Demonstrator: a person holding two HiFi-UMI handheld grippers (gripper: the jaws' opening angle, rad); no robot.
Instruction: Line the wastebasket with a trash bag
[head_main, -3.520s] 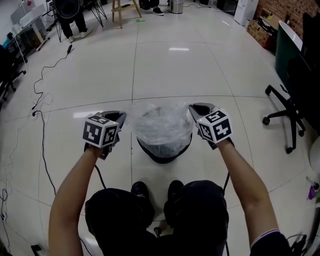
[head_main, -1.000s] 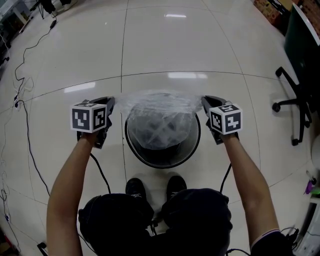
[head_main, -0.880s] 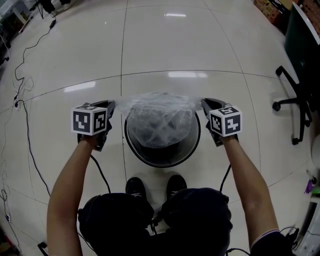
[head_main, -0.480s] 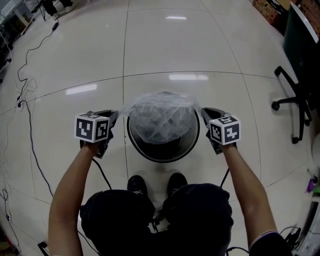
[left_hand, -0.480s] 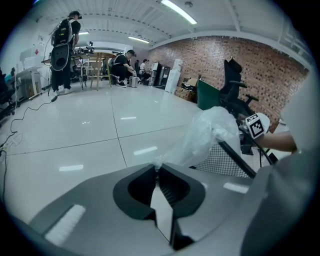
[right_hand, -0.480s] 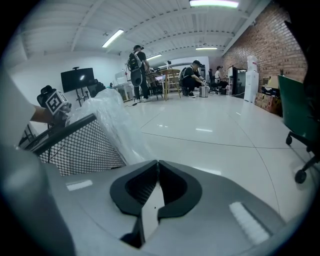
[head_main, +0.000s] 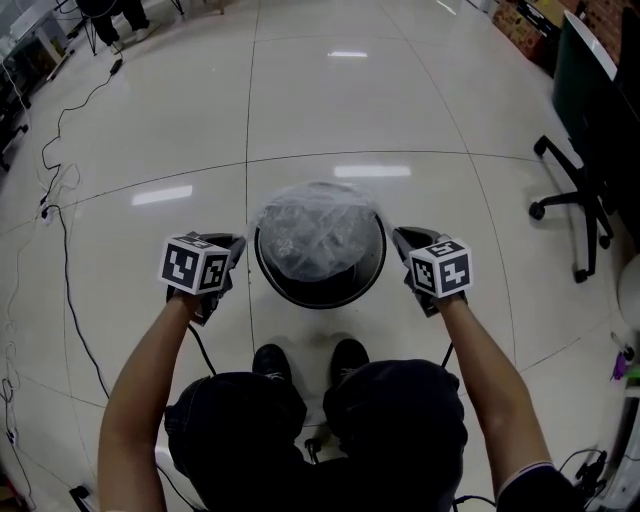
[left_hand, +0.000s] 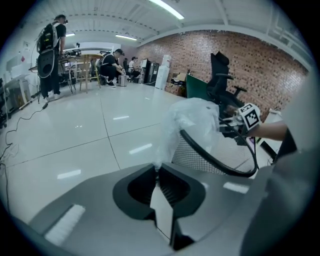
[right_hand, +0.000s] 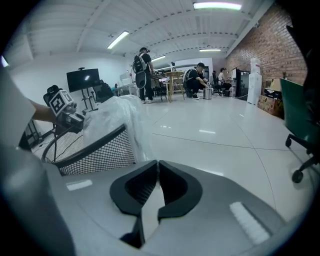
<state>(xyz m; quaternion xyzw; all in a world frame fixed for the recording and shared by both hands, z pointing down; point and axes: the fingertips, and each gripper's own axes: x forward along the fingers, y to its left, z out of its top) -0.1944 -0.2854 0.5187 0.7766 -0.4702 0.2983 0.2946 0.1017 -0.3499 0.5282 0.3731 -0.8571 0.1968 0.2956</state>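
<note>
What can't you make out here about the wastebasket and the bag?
- Inside of the wastebasket: head view, the crumpled trash bag covers it.
- Its base: gripper views, the left gripper and right gripper block it.
- Whether the trash bag wraps its far side: head view, bunched film hides that.

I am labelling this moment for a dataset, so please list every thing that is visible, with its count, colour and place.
wastebasket: one, black mesh, on the floor in front of the person's feet
trash bag: one, clear, draped over the wastebasket's mouth and far rim
office chair: one, black, at the right
cables: several, black, on the floor at the left
cardboard boxes: a few, brown, far right
people: several, far background
left gripper: one, grey, left of the wastebasket, shut on the bag's edge
right gripper: one, grey, right of the wastebasket, shut on the bag's edge
forearms: two, bare
shoes: two, black
</note>
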